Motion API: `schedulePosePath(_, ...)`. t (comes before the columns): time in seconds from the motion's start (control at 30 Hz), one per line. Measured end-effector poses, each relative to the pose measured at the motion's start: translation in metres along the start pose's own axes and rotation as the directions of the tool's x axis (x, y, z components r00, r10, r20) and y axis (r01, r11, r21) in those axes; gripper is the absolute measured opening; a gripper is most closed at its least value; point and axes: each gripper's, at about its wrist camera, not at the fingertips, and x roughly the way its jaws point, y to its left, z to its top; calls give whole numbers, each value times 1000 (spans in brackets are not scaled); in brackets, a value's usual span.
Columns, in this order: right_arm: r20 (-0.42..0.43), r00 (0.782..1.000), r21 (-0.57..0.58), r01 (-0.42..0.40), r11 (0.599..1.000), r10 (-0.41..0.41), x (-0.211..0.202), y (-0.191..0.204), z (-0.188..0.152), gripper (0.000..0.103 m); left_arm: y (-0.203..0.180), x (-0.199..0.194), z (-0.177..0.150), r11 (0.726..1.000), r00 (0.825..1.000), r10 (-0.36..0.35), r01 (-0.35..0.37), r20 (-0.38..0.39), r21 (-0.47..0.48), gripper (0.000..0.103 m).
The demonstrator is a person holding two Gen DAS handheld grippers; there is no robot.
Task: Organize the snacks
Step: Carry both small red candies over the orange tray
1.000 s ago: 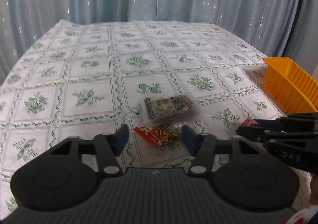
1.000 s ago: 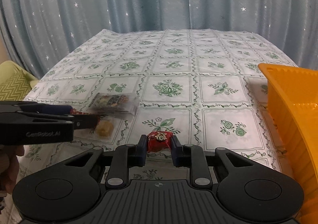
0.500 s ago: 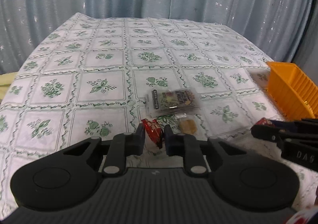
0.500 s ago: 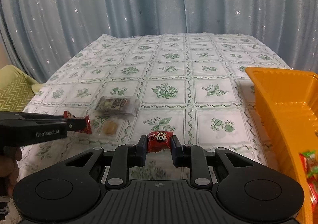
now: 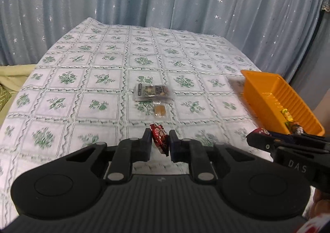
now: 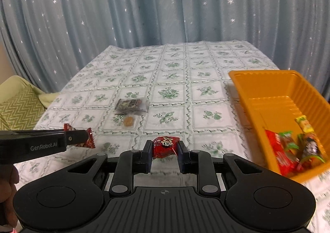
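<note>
My left gripper (image 5: pixel 160 142) is shut on a red snack packet (image 5: pixel 159 139) and holds it above the floral tablecloth; it also shows in the right wrist view (image 6: pixel 81 139). My right gripper (image 6: pixel 164 150) is shut on a red candy with a cartoon face (image 6: pixel 165 146), lifted left of the orange tray (image 6: pixel 257 80). The tray (image 5: pixel 259 80) holds several wrapped snacks (image 6: pixel 292 146) in its near end. A clear dark-printed snack bag (image 5: pixel 152 92) and a small tan biscuit packet (image 5: pixel 159 111) lie on the cloth mid-table.
The table (image 5: pixel 82 80) wears a white cloth with green flowers. Blue star curtains (image 6: pixel 165 5) hang behind. A yellow-green cushion (image 6: pixel 18 105) sits off the table's left edge.
My left gripper closed on the red packet and lifted it off the cloth. Both grippers rose and pulled back; the tray's contents came into the right wrist view.
</note>
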Motion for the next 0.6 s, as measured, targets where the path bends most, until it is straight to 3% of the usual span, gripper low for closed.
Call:
schedulePosePath(0.3,21,1000,20,4,1000,-5,-56,0,-17,25,-21,-51,-18,1000,1000,13,-13,13,-3,15)
schedulePosePath(0.6,47,999,31,9,999,-10,-92,-4,-25,25,-42,-78,-26,1000,1000,4,-5,24,16,15)
